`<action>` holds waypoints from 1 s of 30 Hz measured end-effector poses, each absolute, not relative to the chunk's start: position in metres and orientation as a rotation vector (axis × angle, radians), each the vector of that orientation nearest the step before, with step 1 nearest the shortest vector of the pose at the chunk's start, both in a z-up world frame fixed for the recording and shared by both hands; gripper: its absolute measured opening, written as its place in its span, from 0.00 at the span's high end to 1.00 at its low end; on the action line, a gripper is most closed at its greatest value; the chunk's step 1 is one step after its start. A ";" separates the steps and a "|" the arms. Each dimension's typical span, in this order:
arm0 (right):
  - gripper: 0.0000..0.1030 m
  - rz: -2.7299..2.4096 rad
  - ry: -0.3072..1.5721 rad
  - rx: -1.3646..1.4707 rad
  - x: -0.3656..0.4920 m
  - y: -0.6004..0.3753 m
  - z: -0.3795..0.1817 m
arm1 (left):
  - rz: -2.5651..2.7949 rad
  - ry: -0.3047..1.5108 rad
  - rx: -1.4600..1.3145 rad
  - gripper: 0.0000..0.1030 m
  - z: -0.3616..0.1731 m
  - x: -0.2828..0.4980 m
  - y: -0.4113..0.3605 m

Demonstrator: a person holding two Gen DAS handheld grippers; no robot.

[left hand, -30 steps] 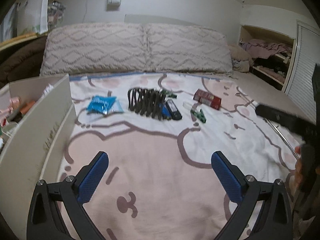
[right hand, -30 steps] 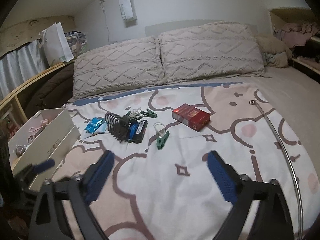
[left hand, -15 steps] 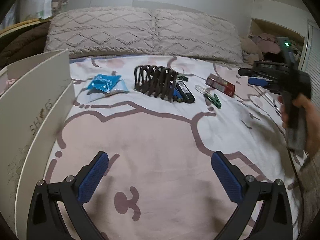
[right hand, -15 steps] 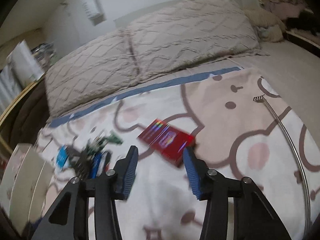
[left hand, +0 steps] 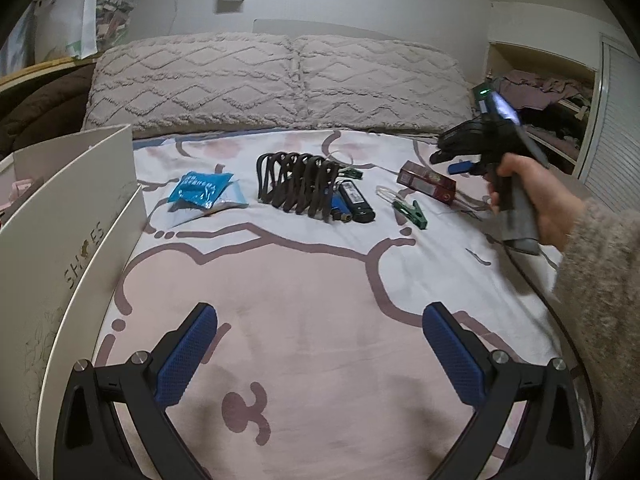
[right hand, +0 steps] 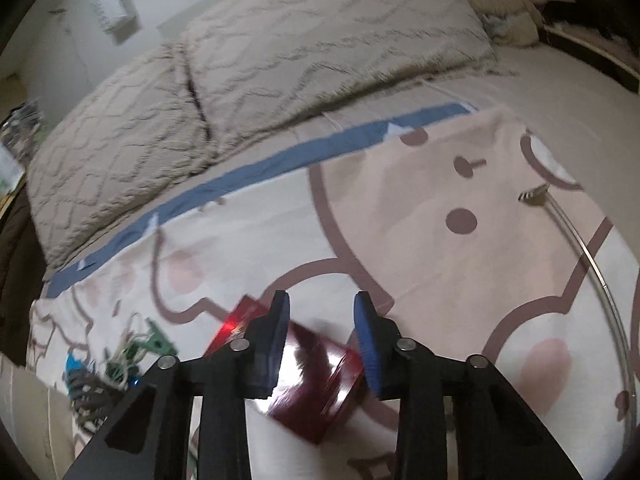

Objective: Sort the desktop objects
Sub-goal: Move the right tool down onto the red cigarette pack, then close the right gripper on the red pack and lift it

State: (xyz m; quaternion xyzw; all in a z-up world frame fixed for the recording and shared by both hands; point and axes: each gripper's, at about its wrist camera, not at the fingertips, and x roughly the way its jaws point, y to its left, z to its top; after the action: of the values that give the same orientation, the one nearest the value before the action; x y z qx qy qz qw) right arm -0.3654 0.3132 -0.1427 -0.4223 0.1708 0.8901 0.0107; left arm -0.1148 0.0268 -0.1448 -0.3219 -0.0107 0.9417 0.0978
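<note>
Here, right gripper [right hand: 322,328] jaws just narrowed astride red box [right hand: 316,384], box diagonal, left gripper [left hand: 320,354] open.

A glossy red box [right hand: 316,384] reflects light. The blanket [left hand: 320,280] is soft matt cloth, the pillows [left hand: 280,80] rough tufted fabric. Each tool [left hand: 320,352] has matt black plastic arms and textured blue pads [left hand: 188,354].

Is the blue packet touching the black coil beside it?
Apart. The left wrist view shows bare white blanket between the blue packet and the black coil.
</note>
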 end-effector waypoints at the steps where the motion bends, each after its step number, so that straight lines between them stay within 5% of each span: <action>1: 0.69 2.765 0.555 -1.321 -0.369 0.315 -0.145 | 2.784 -0.029 -0.942 0.00 -0.144 -0.114 0.028; 7: 0.69 2.783 0.720 -1.438 -0.373 0.301 -0.168 | 2.723 -0.067 -0.915 0.00 -0.142 -0.116 0.029; 18: 0.69 2.967 0.350 -1.588 -0.320 0.231 -0.162 | 2.636 -0.203 -0.896 0.00 -0.138 -0.124 0.023; 30: 0.69 3.080 0.202 -1.672 -0.257 0.198 -0.159 | 2.584 -0.316 -1.035 0.00 -0.155 -0.132 0.014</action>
State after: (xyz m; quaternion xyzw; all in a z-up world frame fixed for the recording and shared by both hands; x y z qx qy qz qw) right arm -0.2574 0.1982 -0.1589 -0.4683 0.0566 0.8625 -0.1832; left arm -0.1322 0.0136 -0.1546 -0.3641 -0.1112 0.9091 0.1690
